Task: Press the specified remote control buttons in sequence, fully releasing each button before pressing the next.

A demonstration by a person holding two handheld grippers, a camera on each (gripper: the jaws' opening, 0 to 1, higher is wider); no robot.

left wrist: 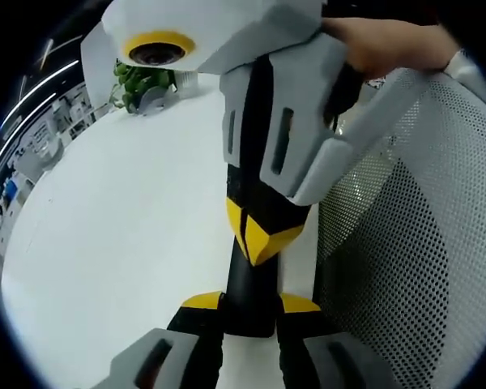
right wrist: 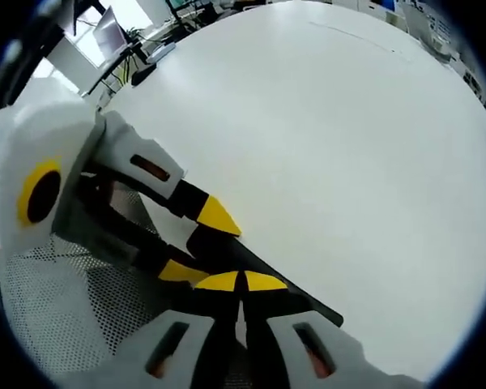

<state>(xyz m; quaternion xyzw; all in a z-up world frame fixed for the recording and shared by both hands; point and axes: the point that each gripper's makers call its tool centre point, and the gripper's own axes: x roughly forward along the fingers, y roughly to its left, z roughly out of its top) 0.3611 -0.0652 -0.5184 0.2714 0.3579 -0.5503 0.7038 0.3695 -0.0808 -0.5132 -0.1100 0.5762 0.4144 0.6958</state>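
Note:
A slim black remote control [left wrist: 251, 318] stands between my left gripper's [left wrist: 251, 302] yellow-tipped jaws, which are shut on its sides. My right gripper [left wrist: 257, 243] comes down from the top, held by a hand [left wrist: 381, 44], jaws shut, its yellow tips resting on the remote's face. In the right gripper view, my right gripper [right wrist: 241, 282] is shut with its tips together on the remote [right wrist: 304, 301]. The left gripper [right wrist: 196, 243] enters from the left and clamps the remote across its width. The buttons are hidden.
A wide white table [left wrist: 121, 235] lies under both grippers. A green plant [left wrist: 142, 81] stands at its far end. A grey mesh chair back [left wrist: 405, 251] sits close on the right, also seen as mesh [right wrist: 49, 316]. Desks with monitors [right wrist: 105, 36] lie beyond the table.

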